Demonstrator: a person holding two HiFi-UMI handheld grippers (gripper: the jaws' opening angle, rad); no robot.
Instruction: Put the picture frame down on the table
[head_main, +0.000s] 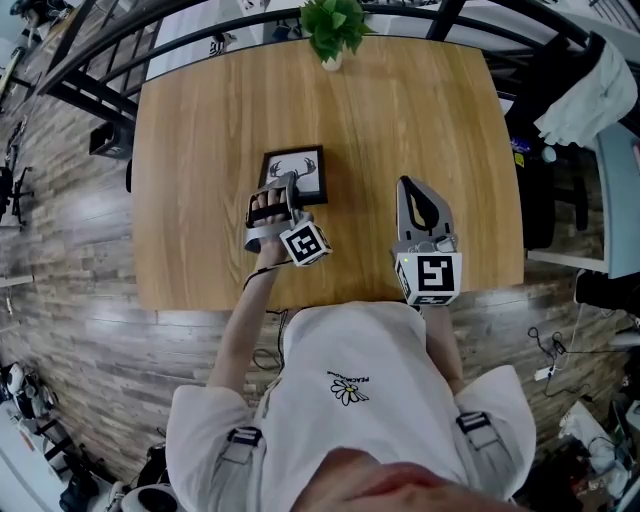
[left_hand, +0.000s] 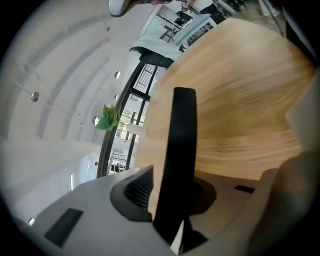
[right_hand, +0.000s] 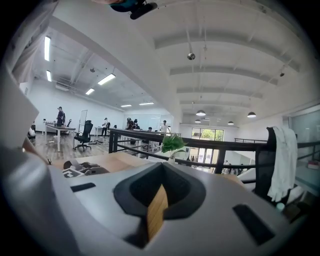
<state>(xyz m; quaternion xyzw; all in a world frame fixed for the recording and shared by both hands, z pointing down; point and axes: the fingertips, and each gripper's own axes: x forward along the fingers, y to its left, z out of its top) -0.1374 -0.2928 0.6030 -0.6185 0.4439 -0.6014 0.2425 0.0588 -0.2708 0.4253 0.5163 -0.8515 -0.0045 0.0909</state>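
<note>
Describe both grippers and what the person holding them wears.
Both the left gripper and right gripper have pale grey bodies with dark jaw linings, each carrying a white cube printed with black square markers. The person wears a white short-sleeved T-shirt with a small daisy print and grey shoulder straps.

I note bright, even light overall. Ceiling strip lights (right_hand: 105, 79) lit in right gripper view. Heavy fisheye bending, black corners in both gripper views. Soft shadows on worktop (head_main: 420, 130). Left gripper view foreground blurred.
</note>
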